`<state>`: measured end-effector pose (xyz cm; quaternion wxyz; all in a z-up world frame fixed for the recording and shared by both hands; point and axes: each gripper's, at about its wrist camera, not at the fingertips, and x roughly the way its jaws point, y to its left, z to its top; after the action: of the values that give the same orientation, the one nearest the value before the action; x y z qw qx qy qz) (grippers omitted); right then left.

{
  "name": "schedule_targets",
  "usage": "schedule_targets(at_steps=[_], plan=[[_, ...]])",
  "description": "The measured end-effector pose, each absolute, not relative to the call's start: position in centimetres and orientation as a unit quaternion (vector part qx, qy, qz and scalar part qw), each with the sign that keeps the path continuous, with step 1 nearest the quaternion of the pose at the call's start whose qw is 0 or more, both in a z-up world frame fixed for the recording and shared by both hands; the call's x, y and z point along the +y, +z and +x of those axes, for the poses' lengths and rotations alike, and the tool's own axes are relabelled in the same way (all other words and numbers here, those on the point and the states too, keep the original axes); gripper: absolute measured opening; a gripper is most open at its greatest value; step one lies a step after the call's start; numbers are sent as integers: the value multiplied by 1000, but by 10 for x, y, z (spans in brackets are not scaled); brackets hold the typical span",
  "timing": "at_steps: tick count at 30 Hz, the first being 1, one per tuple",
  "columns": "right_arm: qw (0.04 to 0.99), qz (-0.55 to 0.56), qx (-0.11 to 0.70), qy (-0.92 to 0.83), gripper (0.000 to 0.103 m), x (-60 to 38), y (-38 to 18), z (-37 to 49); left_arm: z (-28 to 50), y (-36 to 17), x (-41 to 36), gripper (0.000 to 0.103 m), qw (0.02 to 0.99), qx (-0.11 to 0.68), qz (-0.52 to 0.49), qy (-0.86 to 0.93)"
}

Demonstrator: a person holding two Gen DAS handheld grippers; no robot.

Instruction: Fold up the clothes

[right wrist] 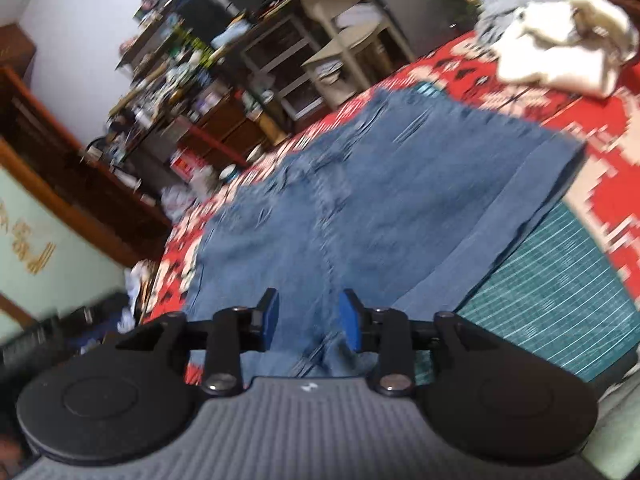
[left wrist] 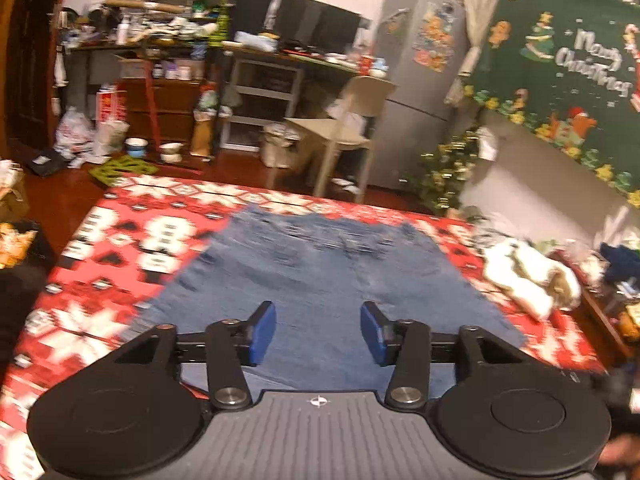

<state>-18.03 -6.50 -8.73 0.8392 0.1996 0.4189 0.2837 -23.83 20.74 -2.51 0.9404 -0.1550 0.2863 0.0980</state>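
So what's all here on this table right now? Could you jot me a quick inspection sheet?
Surface: red-and-white patterned cloth, with a teal mat partly under the denim.
Job's things: blue denim garment spread flat.
Clutter: white crumpled clothes at the cloth's right side.
Grippers: left gripper and right gripper both open above the denim, holding nothing.
Cables: nothing seen.
Surroundings: beige chair, grey fridge, crowded shelves, green Christmas banner.
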Motion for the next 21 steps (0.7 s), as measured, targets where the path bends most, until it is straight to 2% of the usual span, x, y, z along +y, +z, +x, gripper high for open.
schedule_targets(at_steps=[6, 10, 15, 21], plan=[[852, 117, 407, 307, 39, -33, -105, -211, -242, -46, 271, 52, 922, 313, -165, 155], [856, 91, 399, 316, 39, -25, -114, -228, -248, -68, 301, 46, 910, 337, -165, 174], [849, 99, 410, 317, 39, -28, -120, -228, -248, -93, 305, 33, 909, 370, -82, 174], [848, 95, 413, 319, 39, -29, -123, -226, -237, -108, 304, 27, 911, 377, -16, 164]])
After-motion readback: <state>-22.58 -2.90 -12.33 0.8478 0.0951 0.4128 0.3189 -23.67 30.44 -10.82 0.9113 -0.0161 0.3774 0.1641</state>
